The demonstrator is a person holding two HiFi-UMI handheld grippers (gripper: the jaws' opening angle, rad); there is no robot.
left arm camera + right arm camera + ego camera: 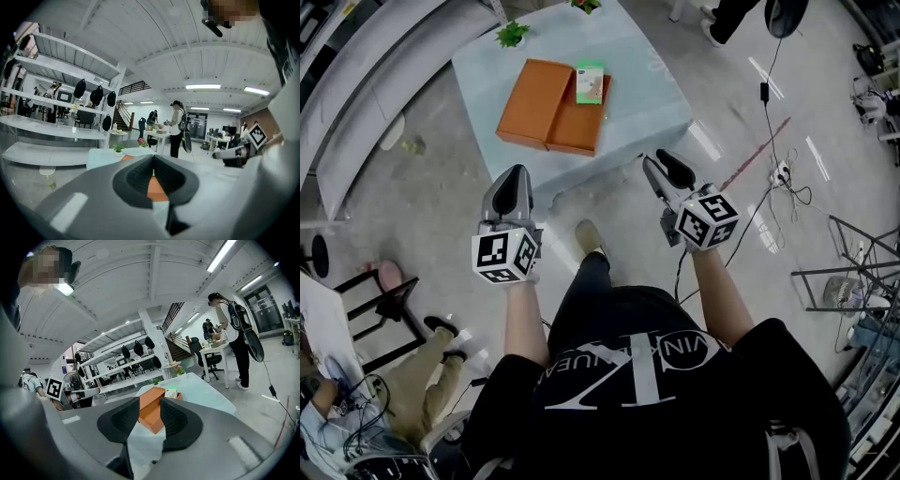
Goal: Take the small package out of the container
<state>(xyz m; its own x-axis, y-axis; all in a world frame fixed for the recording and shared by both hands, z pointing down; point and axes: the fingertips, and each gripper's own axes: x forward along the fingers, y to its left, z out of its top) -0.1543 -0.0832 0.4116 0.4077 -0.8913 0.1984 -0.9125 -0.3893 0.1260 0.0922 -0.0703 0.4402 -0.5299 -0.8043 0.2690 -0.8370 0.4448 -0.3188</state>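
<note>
Head view | small package lies in the 1 o'clock corner of orange container, on pale table | potted plant at container's 11 o'clock (apart from it) | left gripper jaws together, empty | right gripper jaws spread, empty | both at table's 6 o'clock edge

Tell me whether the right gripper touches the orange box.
Apart. The head view shows the right gripper over the floor, short of the table where the box lies.

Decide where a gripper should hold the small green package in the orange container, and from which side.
Probably its raised top edge, pinched across the thin flat faces, coming from above: the small package seems to stand up past the rim of the container, whose walls block its sides.
</note>
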